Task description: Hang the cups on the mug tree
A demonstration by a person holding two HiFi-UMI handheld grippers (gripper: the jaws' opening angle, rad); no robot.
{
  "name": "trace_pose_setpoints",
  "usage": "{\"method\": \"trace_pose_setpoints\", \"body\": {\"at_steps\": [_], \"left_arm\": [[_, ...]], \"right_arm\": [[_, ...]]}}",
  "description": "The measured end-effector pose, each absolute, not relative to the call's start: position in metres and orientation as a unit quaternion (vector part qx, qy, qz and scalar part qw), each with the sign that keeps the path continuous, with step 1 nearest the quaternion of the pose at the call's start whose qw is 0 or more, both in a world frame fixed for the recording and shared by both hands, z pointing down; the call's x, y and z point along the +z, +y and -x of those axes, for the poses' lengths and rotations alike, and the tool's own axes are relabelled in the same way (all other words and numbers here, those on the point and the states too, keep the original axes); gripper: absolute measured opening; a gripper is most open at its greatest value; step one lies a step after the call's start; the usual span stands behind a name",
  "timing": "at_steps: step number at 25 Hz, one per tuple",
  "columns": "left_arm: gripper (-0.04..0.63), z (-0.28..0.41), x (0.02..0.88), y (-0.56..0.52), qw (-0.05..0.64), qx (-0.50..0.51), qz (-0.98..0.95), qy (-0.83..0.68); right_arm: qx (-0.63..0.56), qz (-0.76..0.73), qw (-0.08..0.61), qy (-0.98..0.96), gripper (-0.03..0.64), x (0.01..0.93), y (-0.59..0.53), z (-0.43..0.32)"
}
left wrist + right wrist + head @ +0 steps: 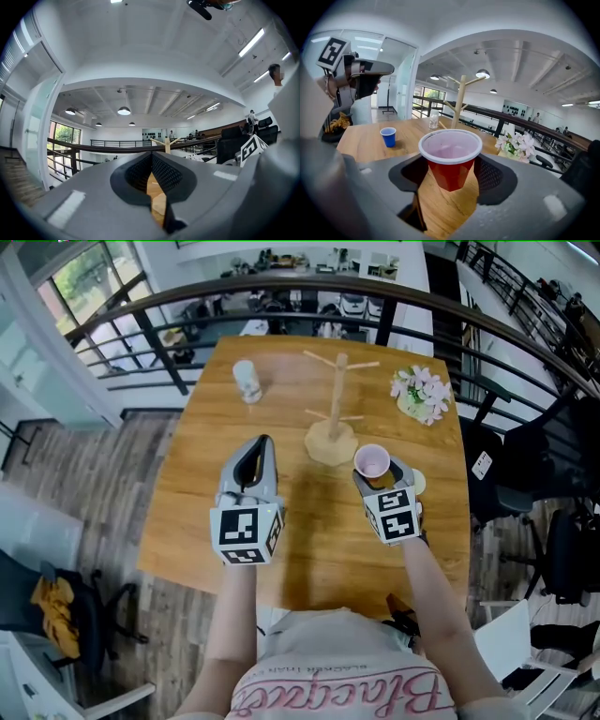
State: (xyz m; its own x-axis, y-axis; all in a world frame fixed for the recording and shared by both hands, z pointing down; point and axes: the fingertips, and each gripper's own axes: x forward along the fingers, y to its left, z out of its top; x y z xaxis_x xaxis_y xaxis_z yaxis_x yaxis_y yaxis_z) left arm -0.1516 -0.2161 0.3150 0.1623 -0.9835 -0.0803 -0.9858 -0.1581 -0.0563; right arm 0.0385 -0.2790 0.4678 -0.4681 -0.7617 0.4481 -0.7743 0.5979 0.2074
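Tree (333,418) stood ahead-left of our right gripper (381,472), which clasped the upright red cup (371,460); left gripper (263,443) pinched closed, empty.

light: bright, ceiling lamps (124,110) | edges: fisheye, dark vignette | focus: sharp

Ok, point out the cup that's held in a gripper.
The red cup, clamped between the jaws of the right gripper. The blue cup and the clear cup stand free on the table.
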Motion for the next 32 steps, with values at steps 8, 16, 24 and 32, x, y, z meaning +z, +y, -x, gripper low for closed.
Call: {"method": "trace_pose_setpoints", "body": {"at_steps": [8,16,24,32], "left_arm": [[0.012,0.149,0.325,-0.22,0.042,-0.003,0.76,0.649],[0.012,0.157,0.332,-0.23,0.035,-0.012,0.755,0.655],[0.012,0.167,0.342,-0.244,0.024,-0.019,0.749,0.662],[0.013,0.178,0.354,-0.251,0.011,-0.023,0.742,0.67]], "right_arm": [[-0.023,-0.425,0.323,-0.845,0.291,0.466,-0.313,-0.044],[-0.106,-0.393,0.435,-0.803,0.29,0.484,-0.344,-0.051],[-0.151,-0.367,0.52,-0.756,0.29,0.504,-0.379,-0.063],[-0.204,-0.361,0.567,-0.712,0.29,0.509,-0.409,-0.062]]}}
